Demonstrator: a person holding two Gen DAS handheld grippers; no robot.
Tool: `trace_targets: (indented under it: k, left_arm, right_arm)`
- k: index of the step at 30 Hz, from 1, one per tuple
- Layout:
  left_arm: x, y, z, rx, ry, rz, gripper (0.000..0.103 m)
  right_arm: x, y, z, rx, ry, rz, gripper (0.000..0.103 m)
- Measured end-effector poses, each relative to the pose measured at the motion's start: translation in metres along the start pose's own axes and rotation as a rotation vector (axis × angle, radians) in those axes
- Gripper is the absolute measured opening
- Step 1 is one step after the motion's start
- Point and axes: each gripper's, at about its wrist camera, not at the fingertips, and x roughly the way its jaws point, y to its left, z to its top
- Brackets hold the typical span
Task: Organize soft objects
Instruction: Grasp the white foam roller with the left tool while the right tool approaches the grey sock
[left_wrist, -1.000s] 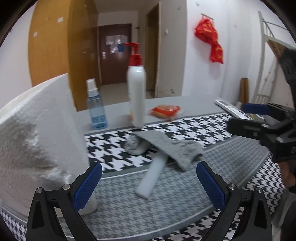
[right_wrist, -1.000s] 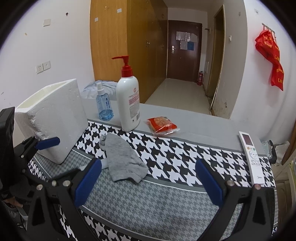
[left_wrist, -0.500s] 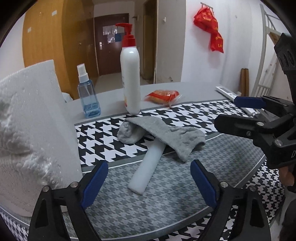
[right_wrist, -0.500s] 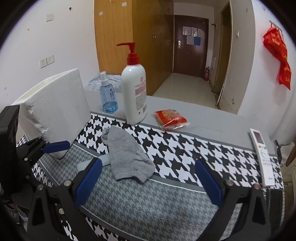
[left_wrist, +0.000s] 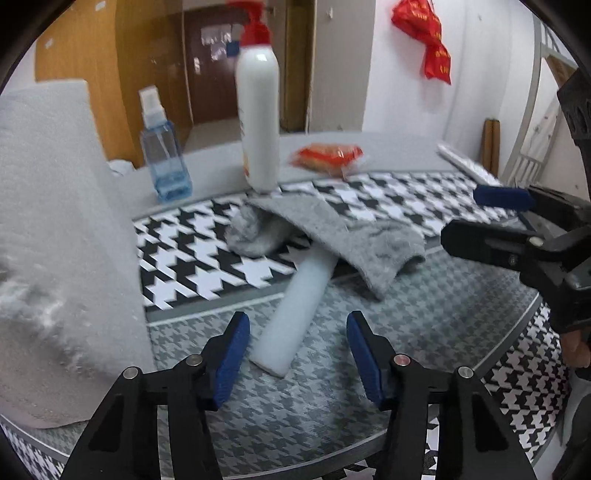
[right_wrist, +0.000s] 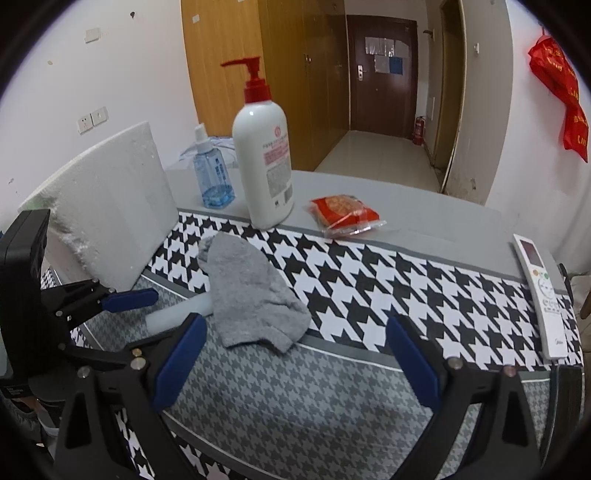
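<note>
Grey sock (left_wrist: 343, 236) fabric is draped over the far end of a white foam stick (left_wrist: 295, 314), both lying on the houndstooth cloth (right_wrist: 369, 280) toward the left end of the bench (right_wrist: 424, 206). The left gripper (left_wrist: 297, 347) is held low over the near edge of the bench, pointed along the stick, with its blue fingers (left_wrist: 231, 354) released and set either side of the stick's near end without touching it. The right gripper (right_wrist: 295, 363) is held level above the near edge, further to the right, its fingers (right_wrist: 179, 362) spread wide and grasping nothing; the sock is seen just beyond its left finger. A white foam box (right_wrist: 110, 214) stands at the left end of the bench. A pump bottle (right_wrist: 264, 158), a blue spray bottle (right_wrist: 212, 173) and a red snack packet (right_wrist: 343, 212) are lined along the far edge, and a remote control (right_wrist: 543, 295) lies near the right end.
</note>
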Motion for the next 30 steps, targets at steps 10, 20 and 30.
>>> trace_targets:
  k: [10,20,30]
  left_arm:
    - [0.005,-0.001,0.0,0.009,0.012,0.023,0.039]
    - [-0.007,0.006,-0.005,0.019,-0.014,0.007,0.02]
    - [-0.011,0.01,-0.01,0.016,-0.018,-0.018,0.02]
  right_arm:
    - [0.003,0.005,-0.003,-0.001,0.018,0.034,0.099]
    - [0.025,0.036,0.009,-0.12,0.094,0.042,0.098]
    - [0.054,0.039,0.008,-0.133,0.155,0.027,0.066]
